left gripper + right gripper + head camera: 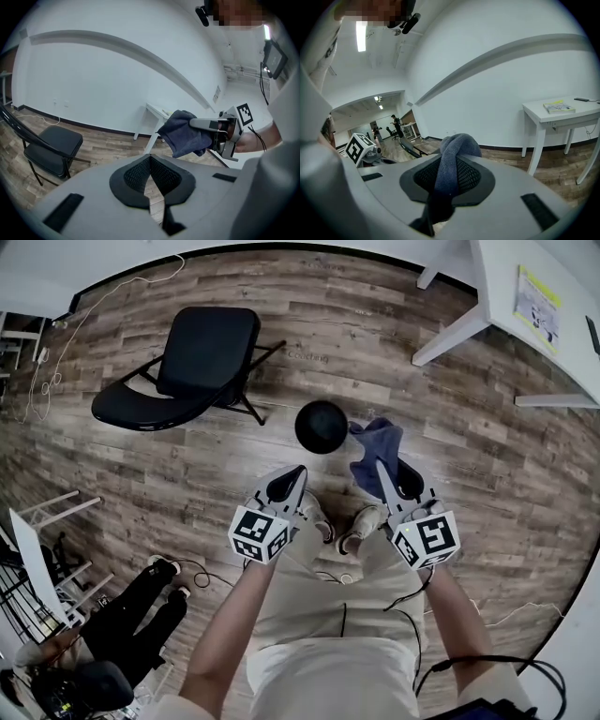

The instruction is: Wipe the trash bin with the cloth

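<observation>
Your right gripper (384,474) is clamped on the cloth (377,448); your left gripper (292,480) is closed and empty. The trash bin (322,426) stands ahead at twelve o'clock, unbraced, so a hard wipe could tip or skid it.

black folding chair (187,371) near white table (511,306).

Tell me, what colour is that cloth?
The cloth is a dark greyish blue, clearest in the left gripper view.
</observation>
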Demonstrator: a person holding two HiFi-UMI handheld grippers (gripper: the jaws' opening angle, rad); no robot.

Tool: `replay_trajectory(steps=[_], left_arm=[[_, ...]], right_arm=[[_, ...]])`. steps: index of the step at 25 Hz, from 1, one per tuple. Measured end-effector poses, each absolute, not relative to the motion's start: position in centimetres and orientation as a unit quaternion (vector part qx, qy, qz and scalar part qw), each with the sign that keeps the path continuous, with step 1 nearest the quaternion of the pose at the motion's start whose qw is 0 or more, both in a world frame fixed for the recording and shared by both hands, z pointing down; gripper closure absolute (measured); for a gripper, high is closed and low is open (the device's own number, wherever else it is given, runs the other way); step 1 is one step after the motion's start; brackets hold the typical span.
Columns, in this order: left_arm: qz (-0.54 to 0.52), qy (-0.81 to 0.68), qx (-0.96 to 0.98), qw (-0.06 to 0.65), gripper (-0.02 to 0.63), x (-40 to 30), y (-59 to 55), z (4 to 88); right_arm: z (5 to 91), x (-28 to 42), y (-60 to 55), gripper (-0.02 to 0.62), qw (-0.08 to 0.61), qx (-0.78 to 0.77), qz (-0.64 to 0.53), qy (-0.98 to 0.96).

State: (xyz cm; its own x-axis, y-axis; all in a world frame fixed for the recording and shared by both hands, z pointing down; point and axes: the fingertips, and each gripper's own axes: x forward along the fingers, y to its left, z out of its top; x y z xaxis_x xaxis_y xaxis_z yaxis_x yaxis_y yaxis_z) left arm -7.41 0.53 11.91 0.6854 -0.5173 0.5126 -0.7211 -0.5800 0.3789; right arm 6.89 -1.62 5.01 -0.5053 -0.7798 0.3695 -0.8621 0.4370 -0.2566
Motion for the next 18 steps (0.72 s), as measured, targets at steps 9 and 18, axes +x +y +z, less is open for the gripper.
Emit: replay_trajectory(steps=[9, 18], left_arm=[[0.172, -0.367, 0.872, 0.274, 0.606, -7.0, -0.2, 21.1], [0.159, -0.373, 0.879, 0.250, 0.606, -5.3, 0.1, 33.1]], right_arm=[[15.4, 6.2, -2.0, 0.525, 0.097, 0.482, 0.211, -0.845], [29.5, 7.1, -3.3, 0.525, 0.088, 0.485, 0.210, -0.844]])
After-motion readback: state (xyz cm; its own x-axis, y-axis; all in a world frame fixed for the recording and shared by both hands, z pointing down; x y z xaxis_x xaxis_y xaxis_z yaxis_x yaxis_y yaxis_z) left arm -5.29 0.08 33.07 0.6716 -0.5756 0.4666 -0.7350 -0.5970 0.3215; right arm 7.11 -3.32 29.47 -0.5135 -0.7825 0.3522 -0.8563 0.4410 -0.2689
